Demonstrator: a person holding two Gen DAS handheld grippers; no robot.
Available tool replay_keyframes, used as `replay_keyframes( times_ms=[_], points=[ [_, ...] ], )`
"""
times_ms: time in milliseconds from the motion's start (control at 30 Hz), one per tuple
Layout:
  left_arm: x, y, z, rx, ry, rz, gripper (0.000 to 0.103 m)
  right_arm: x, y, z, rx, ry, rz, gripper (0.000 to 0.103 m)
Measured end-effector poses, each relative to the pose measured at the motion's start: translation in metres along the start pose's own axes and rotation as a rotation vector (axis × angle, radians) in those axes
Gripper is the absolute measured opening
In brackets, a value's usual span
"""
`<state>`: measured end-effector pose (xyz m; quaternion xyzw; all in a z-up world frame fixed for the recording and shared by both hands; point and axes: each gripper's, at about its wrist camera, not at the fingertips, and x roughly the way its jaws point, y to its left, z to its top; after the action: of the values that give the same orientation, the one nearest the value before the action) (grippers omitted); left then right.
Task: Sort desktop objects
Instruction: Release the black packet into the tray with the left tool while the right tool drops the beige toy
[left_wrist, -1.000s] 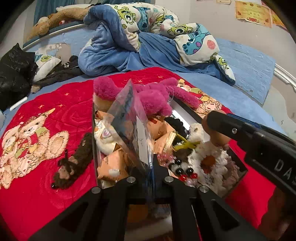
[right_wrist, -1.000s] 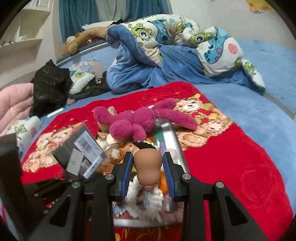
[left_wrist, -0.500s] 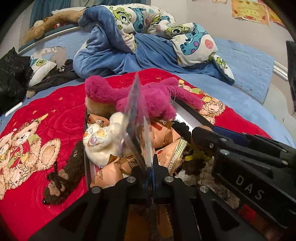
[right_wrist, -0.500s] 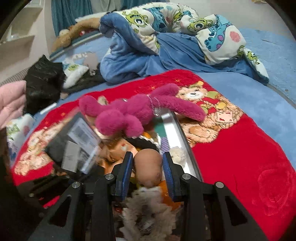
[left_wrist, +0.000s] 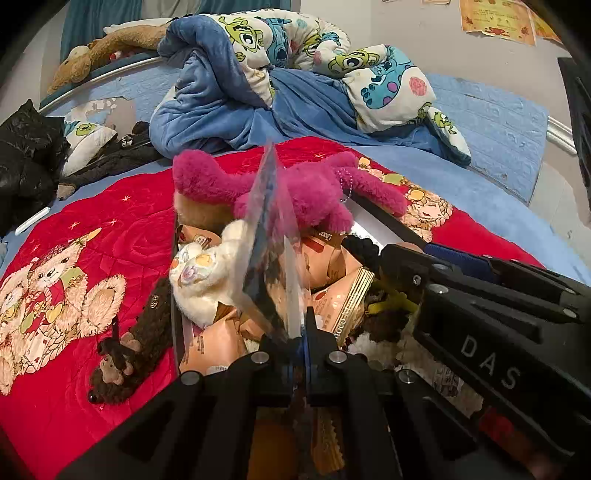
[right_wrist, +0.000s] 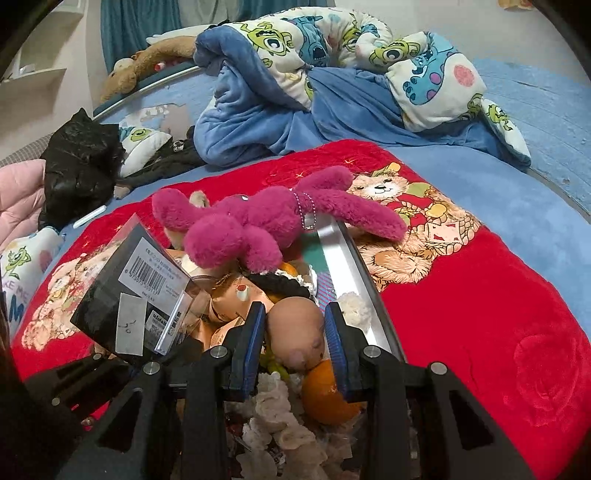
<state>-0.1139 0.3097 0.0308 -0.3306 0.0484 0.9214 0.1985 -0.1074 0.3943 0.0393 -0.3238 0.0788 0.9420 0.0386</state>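
Clear plastic caught the light where the left gripper had its jaws pressed together on the lower edge of a flat packet. The packet stood nearly upright, its long axis running up and away from the fingertips, and from the left wrist view only its thin edge showed. From the right wrist view the same packet sat up and to the left of the right gripper, its dark face with a white barcode label turned toward that camera.

The right gripper was clamped on a tan, egg-shaped toy, one blue pad on each side. The toy's long axis ran forward along the fingers, its rounded end pointing away from the camera. Just below it, touching its near end, lay an orange fruit, and nearer still a fluffy cream thing whose kind I could not tell.

Both grippers hung over a metal tray heaped with objects on a red blanket. Ahead of both grippers a pink plush toy sprawled across the tray's far end, one arm reaching over the right-hand rim. Left of the left gripper's fingers sat a white plush toy among peach snack packs, and further left, outside the tray, a small brown plush monkey lay on the blanket.
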Motion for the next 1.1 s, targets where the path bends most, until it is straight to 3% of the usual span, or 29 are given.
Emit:
replay_keyframes(
  times_ms=[167,267,333,367,433,500,600,800,1100],
  points=[
    [-0.002,0.001,-0.002,-0.007,0.006,0.0,0.006,-0.001,0.002,0.001,0.002,-0.001,0.007,0.035],
    [-0.005,-0.002,-0.003,0.005,0.01,0.017,0.028,-0.006,0.006,0.002,-0.008,-0.013,0.03,0.047],
    [-0.011,-0.001,-0.004,0.002,-0.013,0.023,0.054,-0.011,0.011,0.003,-0.028,-0.027,0.024,0.078],
    [-0.013,-0.001,-0.003,-0.003,-0.015,-0.001,0.061,-0.013,0.013,0.003,-0.041,-0.034,0.019,0.085],
    [-0.019,-0.002,-0.003,-0.013,-0.017,-0.033,0.084,-0.019,0.019,0.003,-0.074,-0.055,0.004,0.089],
    [-0.025,-0.005,-0.003,-0.003,-0.032,-0.027,0.092,-0.023,0.021,0.003,-0.087,-0.07,-0.018,0.098],
    [-0.03,-0.006,-0.003,0.004,-0.035,-0.032,0.103,-0.026,0.019,0.004,-0.086,-0.078,-0.036,0.103],
    [-0.031,-0.01,-0.003,0.01,-0.027,-0.026,0.103,-0.028,0.009,0.005,-0.031,-0.072,0.002,0.103],
    [-0.033,-0.007,-0.004,0.01,-0.043,0.031,0.103,-0.031,0.017,0.002,-0.066,-0.088,-0.014,0.103]
  ],
)
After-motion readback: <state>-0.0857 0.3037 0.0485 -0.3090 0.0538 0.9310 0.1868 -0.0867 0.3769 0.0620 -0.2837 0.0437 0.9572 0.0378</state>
